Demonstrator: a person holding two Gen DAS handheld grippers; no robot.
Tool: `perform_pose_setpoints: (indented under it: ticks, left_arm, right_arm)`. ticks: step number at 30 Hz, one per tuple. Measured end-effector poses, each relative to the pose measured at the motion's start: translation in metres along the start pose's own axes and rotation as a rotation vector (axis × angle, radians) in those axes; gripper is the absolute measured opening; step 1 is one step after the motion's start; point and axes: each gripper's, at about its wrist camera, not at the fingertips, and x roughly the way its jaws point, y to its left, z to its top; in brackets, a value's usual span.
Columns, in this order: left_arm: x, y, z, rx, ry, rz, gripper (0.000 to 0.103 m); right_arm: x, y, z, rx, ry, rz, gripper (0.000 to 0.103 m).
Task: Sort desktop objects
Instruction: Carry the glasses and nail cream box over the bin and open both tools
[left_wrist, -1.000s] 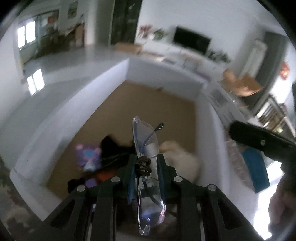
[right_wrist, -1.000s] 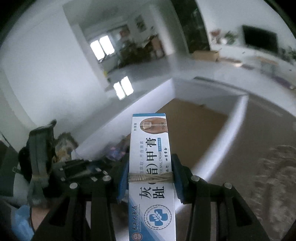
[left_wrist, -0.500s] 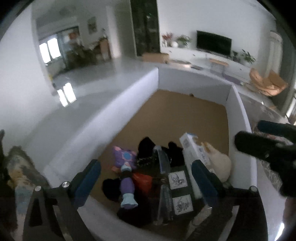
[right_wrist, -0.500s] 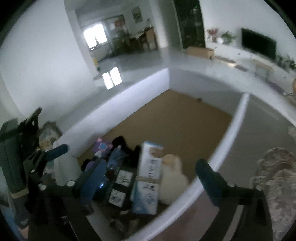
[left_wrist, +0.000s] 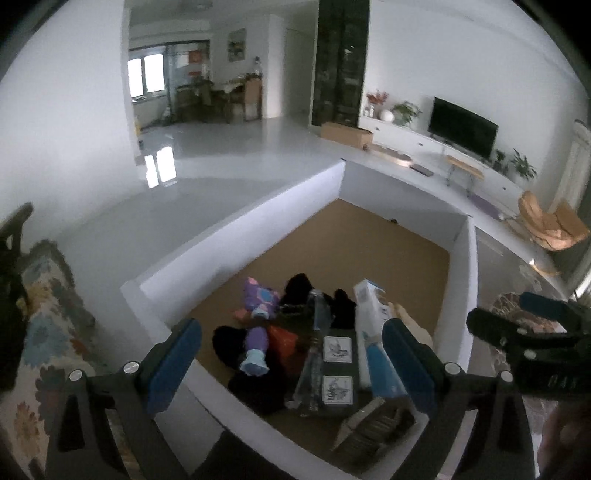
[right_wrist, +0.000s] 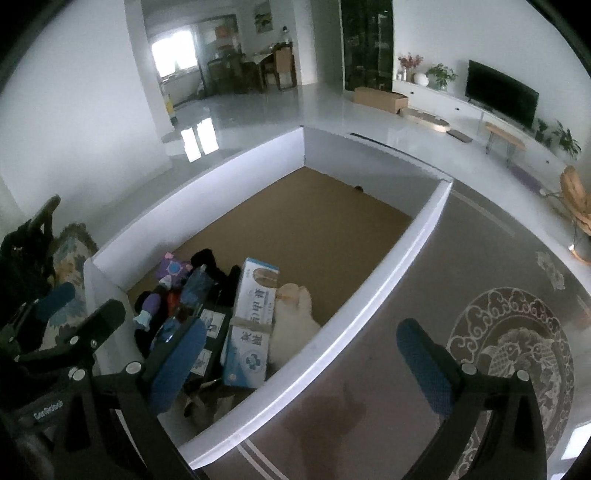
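A large white-walled box (left_wrist: 258, 218) with a brown floor sits below both grippers. In its near corner lie clear safety glasses (left_wrist: 312, 373), a white and blue cream carton (left_wrist: 369, 321) and a purple toy (left_wrist: 258, 306), among black items and next to a white plush (left_wrist: 415, 332). My left gripper (left_wrist: 291, 350) hangs open above this pile with nothing between its blue pads. In the right wrist view, my right gripper (right_wrist: 303, 358) is open over the box's near wall (right_wrist: 369, 295), empty. The carton (right_wrist: 255, 306) lies just beyond its left pad.
A black card with two drawings (left_wrist: 338, 365) and a cardboard piece (left_wrist: 373, 424) lie in the pile. The box's far half shows bare brown floor (right_wrist: 314, 221). A patterned rug (right_wrist: 517, 350) lies right of the box and a floral cloth (left_wrist: 40, 314) left.
Both grippers opened. The glasses left the left gripper and the carton left the right one; both now lie in the box. The left gripper rose and drew back.
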Motion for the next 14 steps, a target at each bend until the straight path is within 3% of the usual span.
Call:
perform_pose_setpoints:
  ticks: [10,14]
  left_arm:
    - [-0.002,0.009,0.003,-0.01,-0.012,0.01,0.1]
    - [-0.006,0.007,0.001,0.004,-0.053,0.048,0.1]
  right_arm:
    - [0.014,0.009,0.001,-0.022,0.011,0.002,0.103]
    - [0.018,0.006,0.0,-0.016,0.018,0.004,0.103]
